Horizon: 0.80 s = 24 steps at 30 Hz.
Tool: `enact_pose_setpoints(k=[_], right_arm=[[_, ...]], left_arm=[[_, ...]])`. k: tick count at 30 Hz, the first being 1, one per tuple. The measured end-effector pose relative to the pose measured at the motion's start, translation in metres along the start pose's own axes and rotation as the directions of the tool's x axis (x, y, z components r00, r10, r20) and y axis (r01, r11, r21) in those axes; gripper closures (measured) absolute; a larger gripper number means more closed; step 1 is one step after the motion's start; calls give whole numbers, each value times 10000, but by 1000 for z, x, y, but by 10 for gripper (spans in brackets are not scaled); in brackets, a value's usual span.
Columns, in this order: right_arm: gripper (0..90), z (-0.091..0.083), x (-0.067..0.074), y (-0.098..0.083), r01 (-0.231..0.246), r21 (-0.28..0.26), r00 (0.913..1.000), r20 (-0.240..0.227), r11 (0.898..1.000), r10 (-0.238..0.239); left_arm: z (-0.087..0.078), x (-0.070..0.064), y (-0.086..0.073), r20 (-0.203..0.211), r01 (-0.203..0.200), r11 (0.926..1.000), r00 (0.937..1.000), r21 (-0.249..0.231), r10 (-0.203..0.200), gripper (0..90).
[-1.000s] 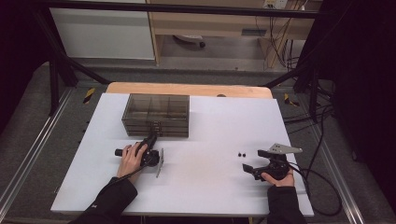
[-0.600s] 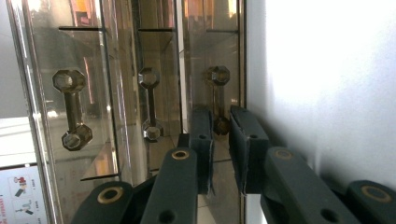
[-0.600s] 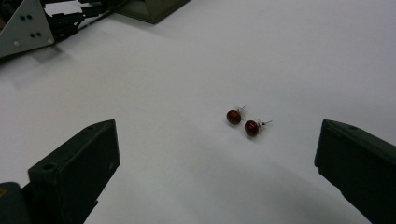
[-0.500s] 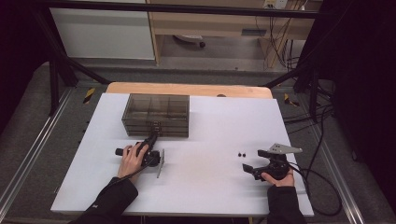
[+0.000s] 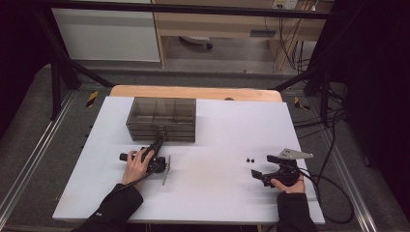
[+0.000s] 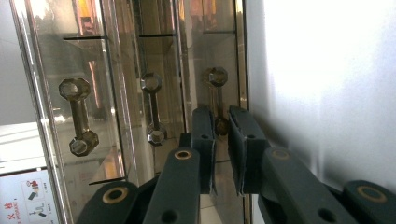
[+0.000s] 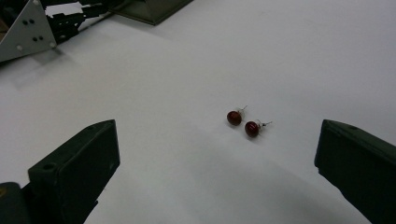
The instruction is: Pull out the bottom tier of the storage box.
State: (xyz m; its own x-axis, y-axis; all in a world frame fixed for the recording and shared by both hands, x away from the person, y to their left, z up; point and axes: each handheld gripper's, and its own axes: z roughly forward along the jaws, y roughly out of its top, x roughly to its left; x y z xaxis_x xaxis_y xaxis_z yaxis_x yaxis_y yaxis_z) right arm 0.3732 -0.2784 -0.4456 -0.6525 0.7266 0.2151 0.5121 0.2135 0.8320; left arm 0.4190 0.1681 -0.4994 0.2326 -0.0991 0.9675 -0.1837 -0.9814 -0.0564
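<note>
A smoky clear drawer box (image 5: 162, 118) stands at the back left of the white table (image 5: 217, 203). My left gripper (image 5: 161, 134) lies on its side against the box front. In the left gripper view its jaws (image 6: 222, 121) have just been closing and now pinch the lower knob of a faceted drawer handle (image 6: 216, 77). Two small red stud earrings (image 7: 243, 122) lie on the table just ahead of my right gripper (image 7: 218, 140), whose jaws stand wide apart with nothing between them. From above, the earrings (image 5: 250, 159) sit just left of the right gripper (image 5: 263, 166).
Two more drawer handles (image 6: 78, 116) (image 6: 153, 109) show on the box front. A wooden board (image 5: 193, 92) edges the table's far side. Cables (image 5: 333, 188) trail off the right edge. A grey plate (image 5: 167, 169) sticks out from the left gripper.
</note>
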Motion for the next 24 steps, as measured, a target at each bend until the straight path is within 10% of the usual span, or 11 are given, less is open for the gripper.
enact_pose_setpoints(k=[24], right_arm=[[6, 0, 0, 0, 10, 25, 10000, -1, 10000, -10]], left_arm=[[-12, -2, 0, 205, 54, 9999, 9998, -152, -51, 805]])
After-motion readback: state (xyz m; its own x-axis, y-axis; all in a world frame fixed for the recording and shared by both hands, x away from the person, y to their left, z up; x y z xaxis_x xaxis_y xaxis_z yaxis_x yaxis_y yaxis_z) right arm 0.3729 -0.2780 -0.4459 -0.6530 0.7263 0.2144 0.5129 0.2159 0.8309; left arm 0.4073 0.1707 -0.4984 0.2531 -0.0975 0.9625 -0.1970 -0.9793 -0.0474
